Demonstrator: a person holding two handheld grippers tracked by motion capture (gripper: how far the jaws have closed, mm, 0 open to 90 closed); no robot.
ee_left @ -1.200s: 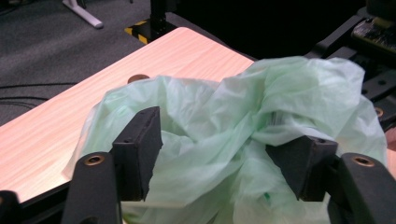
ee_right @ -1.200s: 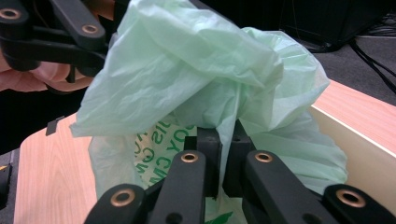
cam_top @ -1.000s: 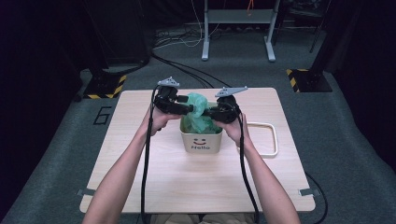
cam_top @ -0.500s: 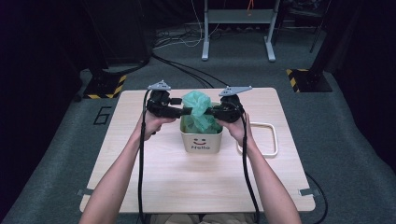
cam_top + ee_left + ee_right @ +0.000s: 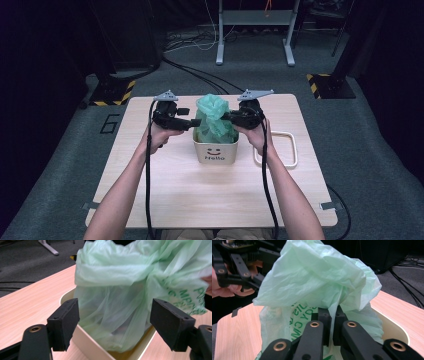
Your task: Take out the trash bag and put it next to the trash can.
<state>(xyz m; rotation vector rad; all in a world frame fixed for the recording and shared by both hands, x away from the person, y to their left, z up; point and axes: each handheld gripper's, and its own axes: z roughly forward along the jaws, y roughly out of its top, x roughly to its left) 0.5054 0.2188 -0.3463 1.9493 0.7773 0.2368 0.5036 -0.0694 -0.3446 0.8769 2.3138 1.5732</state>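
Your left gripper (image 5: pixel 192 123) has moved away from the green plastic bag (image 5: pixel 215 117) since a second ago. Its jaws have just been opening and now stand wide apart, with nothing pinched between them. The bag sits in the cream bin (image 5: pixel 216 152) in the middle of the wooden table (image 5: pixel 165 200), puffed up above the rim. Your right gripper (image 5: pixel 227 117) is clamped tight on a fold of the bag. You cannot see what is inside the bag. The green letters on the bag are cut off and hard to read.
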